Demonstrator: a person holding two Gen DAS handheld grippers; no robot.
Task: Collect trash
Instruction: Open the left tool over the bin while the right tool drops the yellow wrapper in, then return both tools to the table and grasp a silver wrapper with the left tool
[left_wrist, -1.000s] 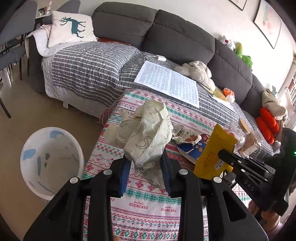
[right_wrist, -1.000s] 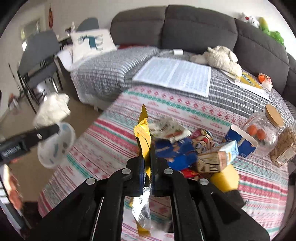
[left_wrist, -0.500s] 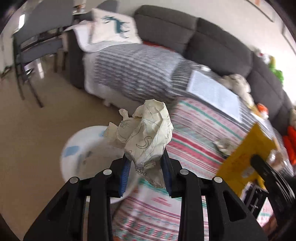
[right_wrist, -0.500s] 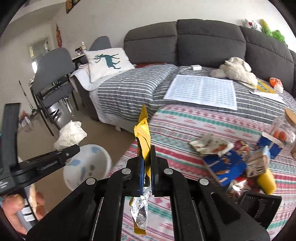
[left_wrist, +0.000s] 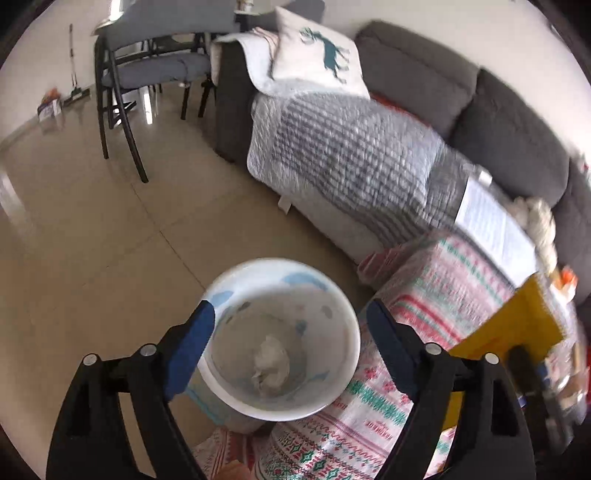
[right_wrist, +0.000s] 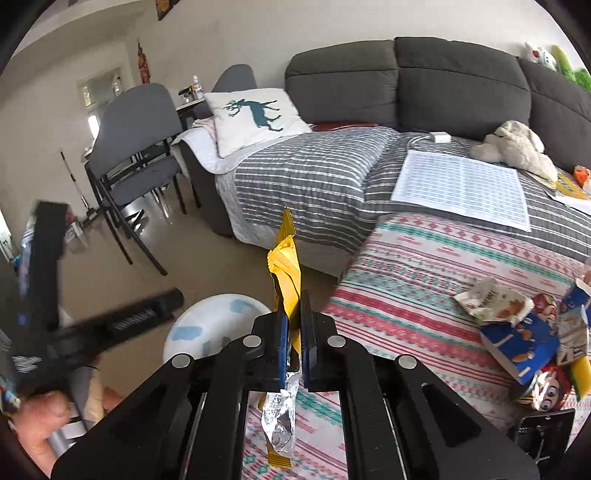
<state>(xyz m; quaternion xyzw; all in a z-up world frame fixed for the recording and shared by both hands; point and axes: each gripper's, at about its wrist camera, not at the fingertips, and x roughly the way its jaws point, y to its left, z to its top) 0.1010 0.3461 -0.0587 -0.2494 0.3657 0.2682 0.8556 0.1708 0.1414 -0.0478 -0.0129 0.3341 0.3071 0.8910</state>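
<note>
The left claw (left_wrist: 288, 328) is spread wide and holds nothing; it hangs directly above the white bin (left_wrist: 347, 354), which stands on the floor (left_wrist: 92, 240) just beside the corner of the tabletop with its striped patterned cloth (left_wrist: 436, 295). At the bottom of the bin lies a crumpled paper (left_wrist: 271, 365). To the right, the right claw (right_wrist: 291, 321) is pressed together and pinches a yellow wrapper (right_wrist: 286, 269), which stands upright between the fingers, with its silver inside (right_wrist: 280, 421) hanging below them. This claw is over the left edge of the tabletop, near the bin. Further to the right on the cloth, more trash is together in a pile: a white snack bag (right_wrist: 491, 302), a blue carton (right_wrist: 521, 343) and other small packages. Behind it stands the grey sofa (right_wrist: 461, 81) with a striped blanket (right_wrist: 314, 173).
</note>
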